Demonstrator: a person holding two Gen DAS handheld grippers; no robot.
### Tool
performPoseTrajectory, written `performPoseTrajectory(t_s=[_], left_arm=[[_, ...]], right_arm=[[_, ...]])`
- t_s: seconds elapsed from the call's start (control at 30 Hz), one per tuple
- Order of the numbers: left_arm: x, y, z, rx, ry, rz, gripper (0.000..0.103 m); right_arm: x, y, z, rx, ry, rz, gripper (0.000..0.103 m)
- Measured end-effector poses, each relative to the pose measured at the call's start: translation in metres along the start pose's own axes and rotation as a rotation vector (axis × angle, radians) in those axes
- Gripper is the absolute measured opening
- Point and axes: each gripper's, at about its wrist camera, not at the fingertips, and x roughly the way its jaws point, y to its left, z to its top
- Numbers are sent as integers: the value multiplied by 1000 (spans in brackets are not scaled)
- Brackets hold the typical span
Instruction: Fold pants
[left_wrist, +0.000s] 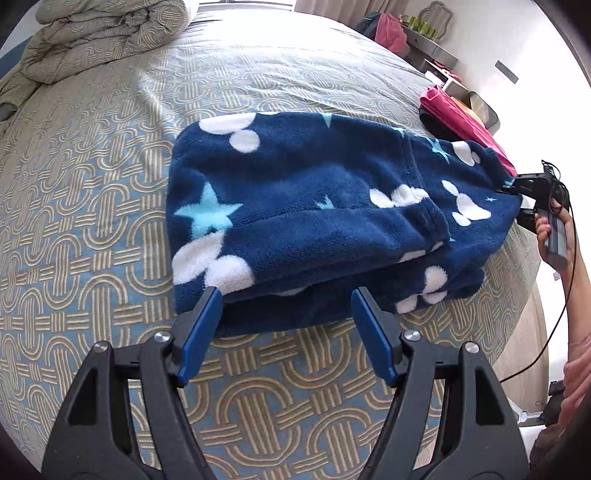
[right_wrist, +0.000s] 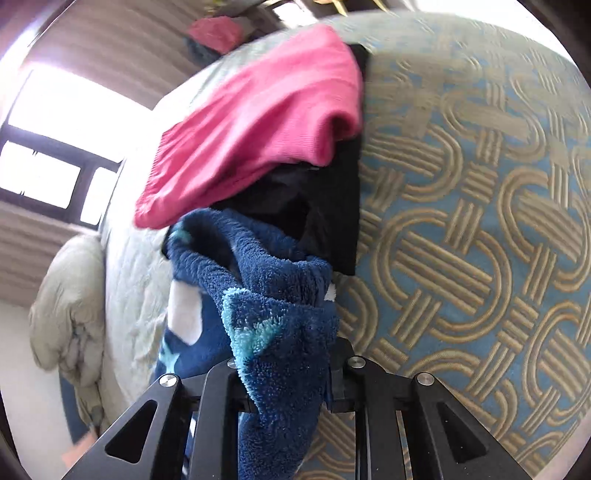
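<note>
My left gripper is angled down with jaws wide apart, nothing in them; right gripper is clamped on the pants.

The right gripper is clamped on a bunched fold of dark blue fleece pants with white blobs and pale blue stars. Beyond them a pink knit garment lies over a black cloth on the blue-and-tan patterned bedspread.

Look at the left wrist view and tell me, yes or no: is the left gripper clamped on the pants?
No. The left gripper stands open, its blue fingers spread at the near edge of the pants without pinching them.
</note>
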Motion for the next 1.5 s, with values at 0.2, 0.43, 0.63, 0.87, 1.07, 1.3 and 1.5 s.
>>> performPoseTrajectory(t_s=[0.2,0.43,0.63,0.87,1.07,1.3,1.5], left_arm=[[5,1,2,24,3,3,73],[18,-33,45,28,-23,-128,73],[70,-77,91,-103,96,-459,39],[149,-96,94,-187,211,-450,19],[136,-72,90,-296,241,-561,16],[20,-21,54,-118,12,-475,58],[-35,74,3,-141,-82,-157,58]], right_arm=[[3,17,-11,-156,21,-26,55],[4,22,-24,-192,11,-19,15],[-28,73,-47,-345,-115,-14,15],[-60,136,-83,-532,-146,31,15],[-75,182,-122,-700,-175,64,15],[-85,235,-189,-895,-225,122,15],[-59,281,-264,-1061,-173,189,15]])
